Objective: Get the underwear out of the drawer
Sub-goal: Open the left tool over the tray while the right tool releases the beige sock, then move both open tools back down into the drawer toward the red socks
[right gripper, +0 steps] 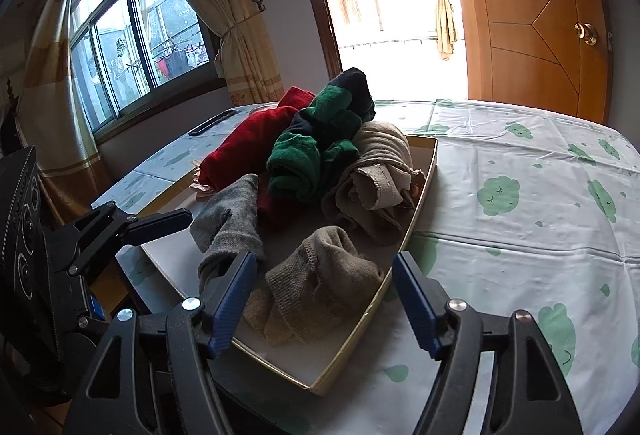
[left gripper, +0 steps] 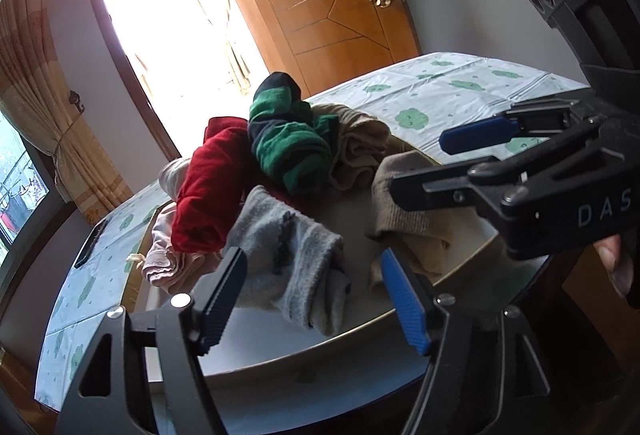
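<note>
Both open, gripping nothing: left hand-held gripper (left gripper: 314,299) and right hand-held gripper (right gripper: 326,299) hover at the near end of the drawer (right gripper: 424,191). Underwear pile lies inside it: grey (right gripper: 230,223), tan (right gripper: 320,275), red (right gripper: 248,143), green (right gripper: 320,139). Drawer sits on tabletop (right gripper: 520,235).

The left gripper (left gripper: 316,299) is black plastic with two ribbed blue pads and round silver screws at the finger bases; the right gripper (right gripper: 324,301) has the same build; its side carries the pale letters "DAS"; bare skin of the right hand (left gripper: 618,267) shows under it.
</note>
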